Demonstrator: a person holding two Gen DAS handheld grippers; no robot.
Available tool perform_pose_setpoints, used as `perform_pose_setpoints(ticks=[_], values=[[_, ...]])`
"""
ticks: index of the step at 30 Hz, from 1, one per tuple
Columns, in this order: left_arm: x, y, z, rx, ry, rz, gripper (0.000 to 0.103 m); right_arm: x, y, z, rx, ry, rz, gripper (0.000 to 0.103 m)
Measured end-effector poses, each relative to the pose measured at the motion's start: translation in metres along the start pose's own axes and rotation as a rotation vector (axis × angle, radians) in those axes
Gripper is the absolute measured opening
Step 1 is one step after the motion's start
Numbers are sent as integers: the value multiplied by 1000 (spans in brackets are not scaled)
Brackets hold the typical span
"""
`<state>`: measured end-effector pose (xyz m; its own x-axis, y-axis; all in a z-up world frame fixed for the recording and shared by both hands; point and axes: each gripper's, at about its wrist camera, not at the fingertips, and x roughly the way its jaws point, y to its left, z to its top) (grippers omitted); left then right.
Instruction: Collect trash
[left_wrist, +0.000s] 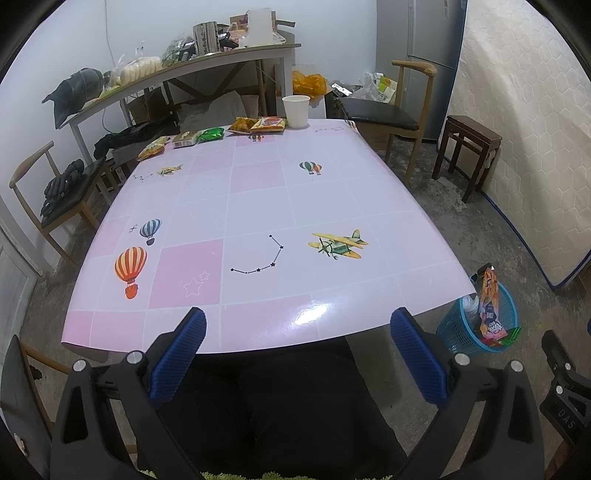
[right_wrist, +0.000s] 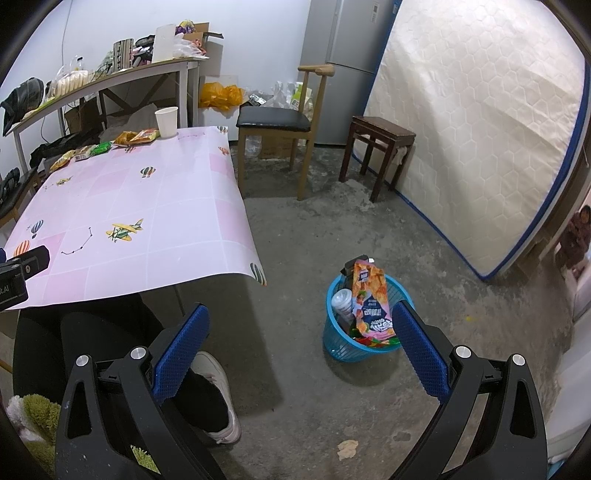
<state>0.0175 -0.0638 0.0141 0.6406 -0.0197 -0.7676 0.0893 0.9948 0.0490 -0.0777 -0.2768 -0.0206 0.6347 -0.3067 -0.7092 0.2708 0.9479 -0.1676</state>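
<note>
Trash is split between two places: several wrappers and a paper cup line the far edge of the surface, while the blue basket on the floor by our right side already holds a tall snack bag and a bottle. Our left hand-held gripper hangs over the near edge with its jaws spread wide and nothing between them. Our right hand-held gripper is likewise spread and empty, pointed down toward the floor just left of the basket.

We judge the step in hand to be the reach for the next piece. To do it well we would send the nearer gripper straight across to the far row, take one item at a time, come in low and flat so a finger slides under a wrapper's edge, and pinch firmly enough that crinkly film does not slip. The cup looks light and easily tipped, so we should close on its wall gently. Then we carry over the basket before letting go.
</note>
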Motion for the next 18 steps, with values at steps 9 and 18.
perform_pose_setpoints(ticks=[9, 18], values=[[0, 0, 0, 0, 1, 0, 98, 0, 0, -1, -1, 0, 1, 95], [0, 0, 0, 1, 0, 1, 98, 0, 1, 0, 0, -1, 2, 95]])
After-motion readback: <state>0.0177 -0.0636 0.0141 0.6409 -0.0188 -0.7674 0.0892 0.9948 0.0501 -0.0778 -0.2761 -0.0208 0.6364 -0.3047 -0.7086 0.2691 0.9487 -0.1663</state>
